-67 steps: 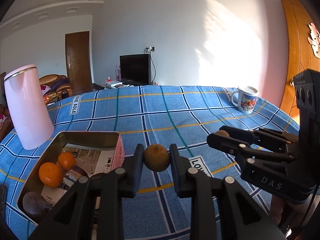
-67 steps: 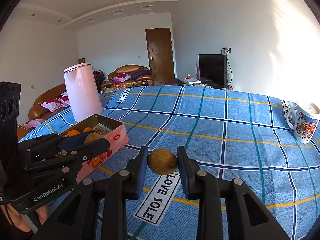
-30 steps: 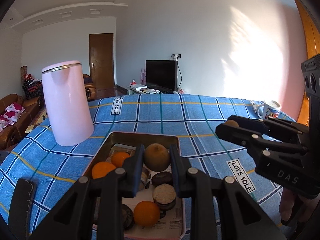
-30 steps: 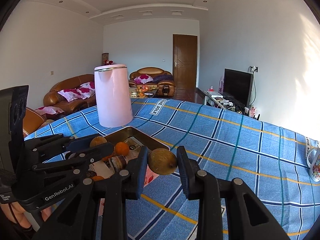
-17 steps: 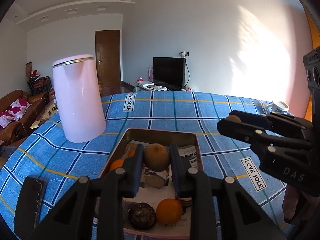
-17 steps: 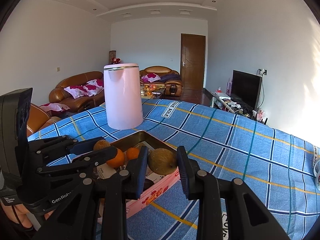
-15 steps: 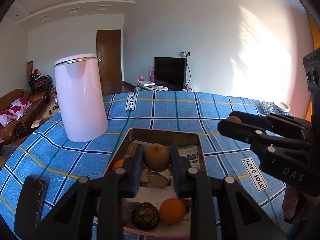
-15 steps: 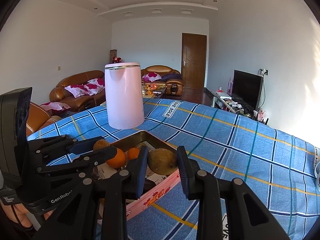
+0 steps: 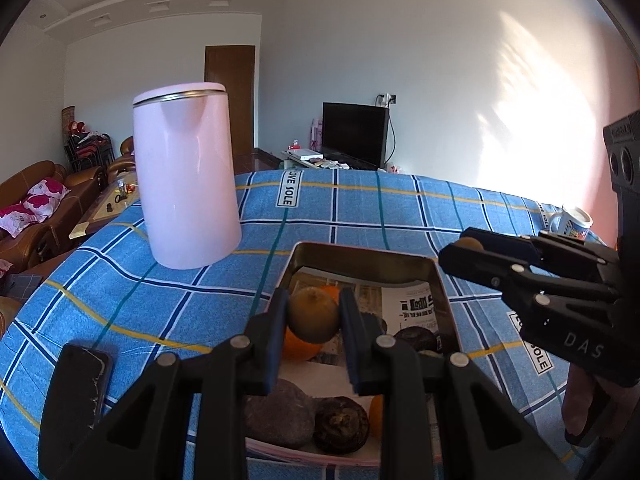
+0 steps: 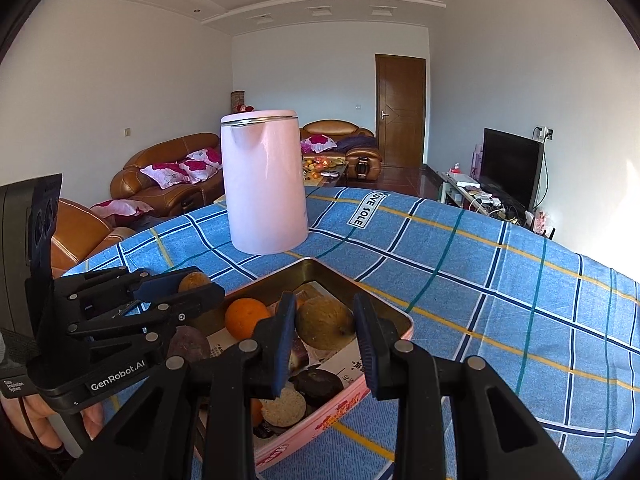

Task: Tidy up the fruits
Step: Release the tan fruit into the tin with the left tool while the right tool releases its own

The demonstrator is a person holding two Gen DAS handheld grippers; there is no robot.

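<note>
Hovering over the pink-sided rectangular metal tin [image 9: 366, 254], both claws carry fruit that has not yet been let go. The left claw [image 9: 313, 322] pinches a round brown-green fruit [image 9: 313, 319] above the tin's near-left part, and the right claw [image 10: 325, 322] pinches a second round brown-green fruit [image 10: 326, 322] above the tin's far corner. Inside the tin already lie oranges [image 10: 245, 317], several dark wrinkled round fruits [image 9: 340, 424] and a paper lining [image 9: 416, 308], so much of the sorting looks done; what seems left is lowering and releasing these two pieces. No loose fruit shows on the blue checked cloth over the worktop [image 9: 360, 208], though parts of it are hidden.

Compared with the earliest frames, both claws have travelled left across the cloth: then they held the same fruits over bare cloth with the tin off to the left, and now they stand above it. The tall pink kettle [image 9: 186, 176] looms nearer, the printed mug [image 9: 572, 222] has slid to the far right, and a dark phone [image 9: 78, 392] shows at the near left.
</note>
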